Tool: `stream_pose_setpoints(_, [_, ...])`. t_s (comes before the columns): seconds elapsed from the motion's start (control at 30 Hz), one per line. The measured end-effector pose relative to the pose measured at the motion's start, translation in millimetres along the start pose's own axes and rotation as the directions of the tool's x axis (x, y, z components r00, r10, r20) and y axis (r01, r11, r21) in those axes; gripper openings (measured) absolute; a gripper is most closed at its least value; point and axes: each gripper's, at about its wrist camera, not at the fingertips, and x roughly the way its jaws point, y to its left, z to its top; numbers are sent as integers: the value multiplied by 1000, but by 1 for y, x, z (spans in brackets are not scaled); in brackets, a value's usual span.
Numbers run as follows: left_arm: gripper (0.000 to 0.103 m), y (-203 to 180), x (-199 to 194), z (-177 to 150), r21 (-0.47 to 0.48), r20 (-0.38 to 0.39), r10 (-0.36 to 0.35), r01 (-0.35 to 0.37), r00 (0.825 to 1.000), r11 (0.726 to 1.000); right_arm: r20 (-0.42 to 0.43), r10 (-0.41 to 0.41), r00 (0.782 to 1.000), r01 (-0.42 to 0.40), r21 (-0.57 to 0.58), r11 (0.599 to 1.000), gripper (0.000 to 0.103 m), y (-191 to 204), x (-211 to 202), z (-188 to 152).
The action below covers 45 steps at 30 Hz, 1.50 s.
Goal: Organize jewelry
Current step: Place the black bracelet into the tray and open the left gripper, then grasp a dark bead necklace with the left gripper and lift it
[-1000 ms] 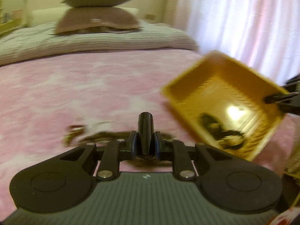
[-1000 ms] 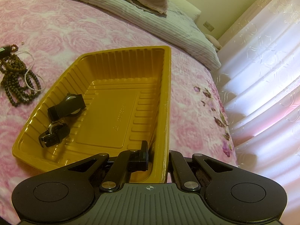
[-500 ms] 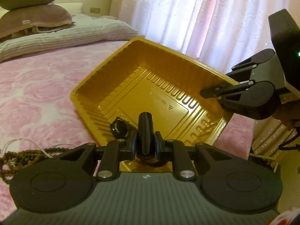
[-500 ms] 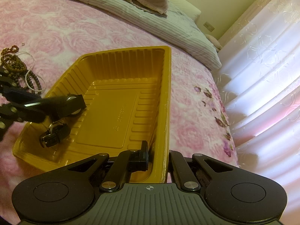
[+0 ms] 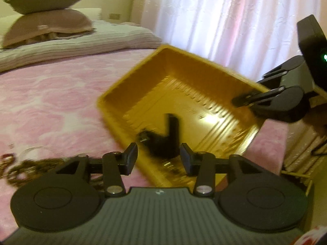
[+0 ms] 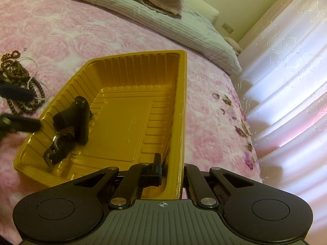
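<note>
Left gripper (image 5: 157,156) holds its two black fingers spread apart with nothing between them, poised just over the near corner of a yellow tray (image 6: 114,75). Off to its left, a tangle of brown bead necklaces (image 6: 19,81) and a thin white pearl strand (image 6: 32,75) lies loose on the pink rose-patterned bedspread (image 6: 71,32), just beside the tray's left wall. Inside the tray, near its left end, sit two black watches (image 6: 69,126), one propped on the other, their straps dark and matte; in the left wrist view they are motion-blurred. The tray itself is shiny moulded plastic, rectangular, with ribbed sloping walls and a flat stepped floor. At the tray's right rim, the right gripper (image 6: 171,169) is clamped onto the thin wall, one finger inside and one outside. Further back lie a striped quilt (image 6: 143,20) and stacked pillows (image 5: 47,20), with sheer white-pink curtains (image 6: 286,71) on the right.
</note>
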Motion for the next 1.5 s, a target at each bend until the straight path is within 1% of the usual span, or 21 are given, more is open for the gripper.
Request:
stream_pose_setpoints(0.07, [44, 13, -10, -6, -10, 3, 42, -42, 999, 999, 0, 0, 1000, 0, 0, 1000, 4, 1, 0, 0])
stream_pose_setpoints(0.13, [45, 27, -20, -12, -33, 0, 84, -84, 996, 996, 0, 0, 1000, 0, 0, 1000, 4, 1, 0, 0])
stream_pose_setpoints(0.23, [46, 49, -33, -22, -57, -1, 162, -162, 987, 985, 0, -1, 1000, 1, 0, 1000, 4, 1, 0, 0])
stream_pose_setpoints(0.3, [46, 64, -40, -29, -64, -4, 233, -233, 972, 970, 0, 0, 1000, 0, 1, 1000, 4, 1, 0, 0])
stream_pose_setpoints(0.4, [46, 85, -48, -42, -56, -11, 333, -333, 943, 941, -1, -1, 1000, 1, -1, 1000, 4, 1, 0, 0])
stream_pose_setpoints(0.5, [44, 101, -49, -49, -50, -29, 392, -393, 919, 918, -2, -1, 1000, 1, -3, 1000, 4, 1, 0, -1])
stream_pose_setpoints(0.57, [43, 107, -48, -51, -41, -37, 413, -414, 910, 909, -2, -1, 1000, 1, -2, 1000, 4, 0, 0, -2])
stream_pose_setpoints(0.6, [43, 109, -47, -52, -38, -39, 414, -415, 910, 909, -3, -1, 1000, 1, -1, 1000, 4, 0, 0, -2])
stream_pose_setpoints(0.63, [43, 111, -46, -51, -38, -42, 406, -407, 913, 912, -3, -1, 1000, 1, 0, 1000, 4, 0, 0, -2])
stream_pose_setpoints(0.8, [42, 102, -37, -44, -71, -29, 333, -335, 942, 940, -3, -1, 1000, 1, -1, 1000, 4, -1, 0, -2])
stream_pose_setpoints(0.97, [39, 85, -23, -40, -64, -20, 274, -275, 961, 959, -3, 0, 1000, 0, 0, 1000, 4, -1, 1, -2])
stream_pose_setpoints(1.0, [37, 82, -19, -39, -56, -24, 269, -270, 963, 961, -3, 0, 1000, 0, 0, 1000, 4, -1, 0, -2])
stream_pose_setpoints(1.03, [33, 80, -14, -39, -48, -29, 270, -272, 962, 961, -3, 0, 1000, 0, -1, 1000, 4, -1, 0, -2])
stream_pose_setpoints(1.07, [25, 79, -10, -38, -44, -37, 268, -270, 963, 962, -3, -1, 1000, 1, -1, 1000, 4, 0, 0, -2])
stream_pose_setpoints(1.13, [14, 79, -2, -38, -42, -56, 263, -265, 963, 963, -3, -1, 1000, 1, -1, 1000, 4, -1, 0, -2])
stream_pose_setpoints(1.3, [7, 80, 5, -38, -23, -84, 261, -263, 962, 964, -3, -1, 1000, 1, -1, 1000, 5, 0, 0, -2])
stream_pose_setpoints(1.37, [6, 81, -2, -37, -34, -82, 259, -262, 962, 964, -3, -1, 1000, 1, -1, 1000, 5, -1, 1, -2])
stream_pose_setpoints(1.5, [6, 86, -30, -33, -47, -40, 282, -284, 958, 958, -3, -1, 1000, 1, -2, 1000, 5, 0, 0, -1])
